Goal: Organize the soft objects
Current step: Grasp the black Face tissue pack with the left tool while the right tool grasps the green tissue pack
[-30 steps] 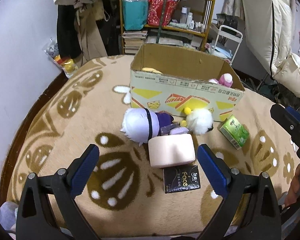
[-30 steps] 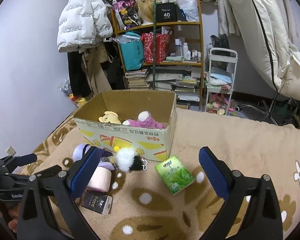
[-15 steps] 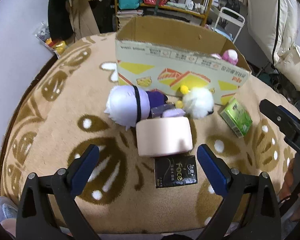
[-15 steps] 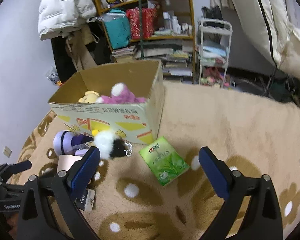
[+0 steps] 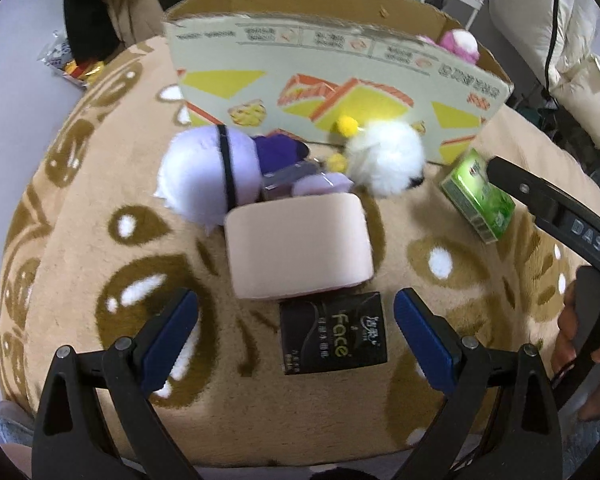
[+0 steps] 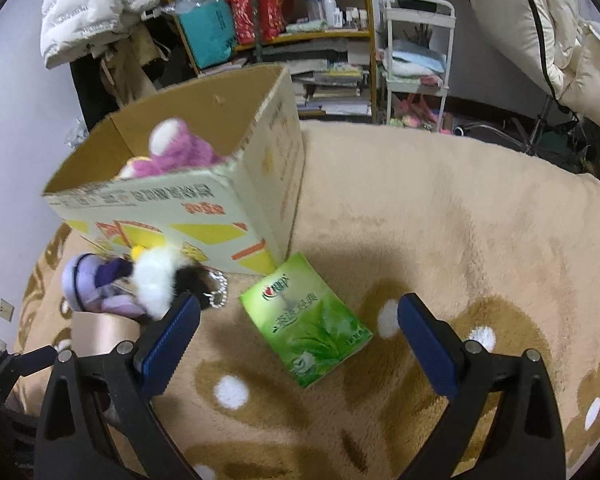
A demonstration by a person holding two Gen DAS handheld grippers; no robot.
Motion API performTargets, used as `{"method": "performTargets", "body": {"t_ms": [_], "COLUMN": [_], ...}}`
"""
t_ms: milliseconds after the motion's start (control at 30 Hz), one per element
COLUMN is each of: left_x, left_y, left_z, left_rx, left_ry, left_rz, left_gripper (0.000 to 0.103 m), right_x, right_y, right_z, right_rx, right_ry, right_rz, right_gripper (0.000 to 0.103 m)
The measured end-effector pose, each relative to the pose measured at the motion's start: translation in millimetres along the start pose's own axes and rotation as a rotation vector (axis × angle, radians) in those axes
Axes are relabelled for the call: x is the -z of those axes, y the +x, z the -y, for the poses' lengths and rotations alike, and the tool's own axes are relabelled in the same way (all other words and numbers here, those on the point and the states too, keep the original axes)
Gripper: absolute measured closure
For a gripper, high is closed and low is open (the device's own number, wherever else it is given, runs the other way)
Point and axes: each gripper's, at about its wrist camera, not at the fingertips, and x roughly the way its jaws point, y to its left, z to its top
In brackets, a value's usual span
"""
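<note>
Both claws gape wide and empty: the left claw point(image 5: 296, 330) hovers over the black pack point(image 5: 334, 333) below the pink cushion point(image 5: 298, 250), the right claw point(image 6: 298, 338) over the green pack point(image 6: 305, 320) beside the cardboard box point(image 6: 172, 204).

Tan patterned blanket point(image 5: 80, 216) carries all items. Between the left jaws: black packet point(image 5: 333, 334), with pink block point(image 5: 298, 246) beyond it. Between the right jaws: green box point(image 6: 305, 320). Further ahead: cardboard box point(image 5: 340, 84), purple plush point(image 5: 208, 172), white pompom point(image 5: 384, 156).
</note>
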Motion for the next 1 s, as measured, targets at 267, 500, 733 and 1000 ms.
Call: {"method": "performTargets", "body": {"t_ms": [267, 500, 733, 1000], "left_x": [2.4, 3.5, 5.4, 5.3], "left_y": [19.2, 35.7, 51.6, 58.8], "left_z": [17.5, 24.0, 26.4, 33.5], "left_rx": [-0.001, -0.038, -0.016, 0.002], "left_ry": [0.061, 0.068, 0.060, 0.070], "left_rz": [-0.078, -0.138, -0.190, -0.194], "left_gripper": [0.006, 0.006, 0.018, 0.036], "right_x": [3.3, 7.7, 6.6, 7.0], "right_y": [25.7, 42.7, 51.2, 51.4], "right_z": [-0.8, -2.0, -4.0, -9.7], "right_rx": [0.003, 0.010, 0.021, 0.031], "right_ry": [-0.018, -0.034, -0.052, -0.073], "right_rz": [-0.094, -0.162, -0.182, -0.179], "right_gripper": [0.002, 0.014, 0.021, 0.021]}}
